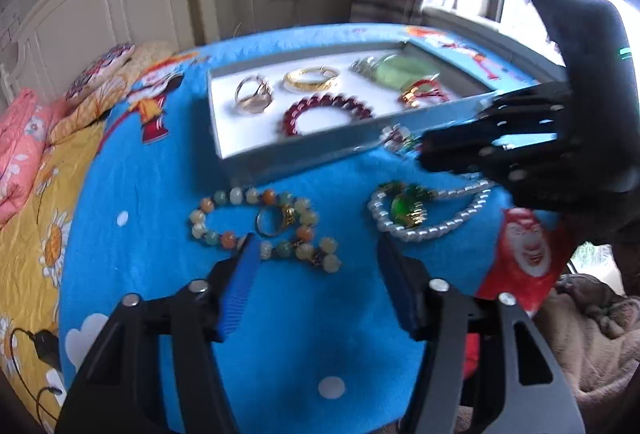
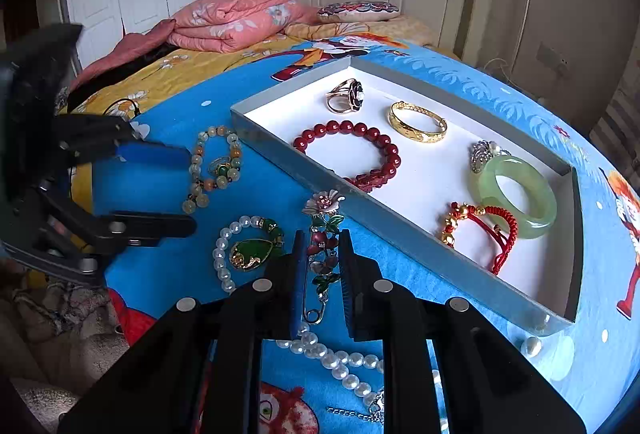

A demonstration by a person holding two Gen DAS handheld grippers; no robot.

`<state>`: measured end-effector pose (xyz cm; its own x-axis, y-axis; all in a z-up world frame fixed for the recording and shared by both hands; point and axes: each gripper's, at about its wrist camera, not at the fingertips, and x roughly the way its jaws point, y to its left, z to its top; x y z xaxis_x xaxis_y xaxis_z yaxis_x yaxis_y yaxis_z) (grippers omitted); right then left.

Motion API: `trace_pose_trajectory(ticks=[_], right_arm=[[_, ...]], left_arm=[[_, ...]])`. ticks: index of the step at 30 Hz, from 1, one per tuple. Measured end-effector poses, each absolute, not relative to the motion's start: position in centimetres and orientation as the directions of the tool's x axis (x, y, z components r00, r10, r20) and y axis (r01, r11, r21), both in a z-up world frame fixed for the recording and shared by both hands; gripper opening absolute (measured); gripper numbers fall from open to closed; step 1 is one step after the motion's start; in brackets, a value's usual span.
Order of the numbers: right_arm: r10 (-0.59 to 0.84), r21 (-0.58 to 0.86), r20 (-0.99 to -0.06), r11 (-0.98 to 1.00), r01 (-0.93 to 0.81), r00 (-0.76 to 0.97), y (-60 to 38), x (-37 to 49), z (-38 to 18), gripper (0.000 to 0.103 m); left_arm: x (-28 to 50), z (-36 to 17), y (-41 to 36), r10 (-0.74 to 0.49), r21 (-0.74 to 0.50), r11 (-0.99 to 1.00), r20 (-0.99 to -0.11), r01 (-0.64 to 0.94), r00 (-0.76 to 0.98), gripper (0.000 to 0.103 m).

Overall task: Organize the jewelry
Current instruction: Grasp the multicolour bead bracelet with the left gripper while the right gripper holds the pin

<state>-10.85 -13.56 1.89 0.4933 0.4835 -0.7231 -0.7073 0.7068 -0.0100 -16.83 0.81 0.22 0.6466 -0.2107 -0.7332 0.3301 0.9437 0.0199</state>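
the tray (image 2: 400,258) on the blue surface (image 2: 280,173) already holds six pieces: a flower ring (image 2: 345,95) at the far left, a gold bangle (image 2: 417,122), a red bead bracelet (image 2: 352,153), a silver brooch (image 2: 484,153), a jade bangle (image 2: 518,195) and a red cord bracelet (image 2: 478,234) at the near right. so the sorting looks a little over half done. still out on the surface, near the tray's front wall: a flower brooch (image 2: 324,238), a pearl necklace with a green pendant (image 1: 408,209), and to its left a stone bead bracelet (image 1: 256,222) with a gold ring (image 1: 272,220) lying inside it. the right gripper (image 2: 322,254) is closed narrowly on the flower brooch, likely next for the tray. the left gripper (image 1: 312,254) stands apart, empty, just above the bead bracelet.
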Motion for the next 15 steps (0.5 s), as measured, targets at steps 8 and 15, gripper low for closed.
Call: trace_pose_trajectory(ticks=[8, 15], right_arm=[[0.485, -0.023, -0.711, 0.707, -0.706, 0.509, -13.6, -11.2, 2.0, 0.016], [0.505, -0.006, -0.677, 0.724, -0.689, 0.536, -14.3, -11.5, 2.5, 0.016]], left_arm=[[-16.6, -0.2, 2.4, -0.23, -0.015, 0.948, -0.721, 0.317, 0.654, 0.009], [-18.0, 0.8, 3.0, -0.243, -0.017, 0.948, -0.681, 0.317, 0.69, 0.009]])
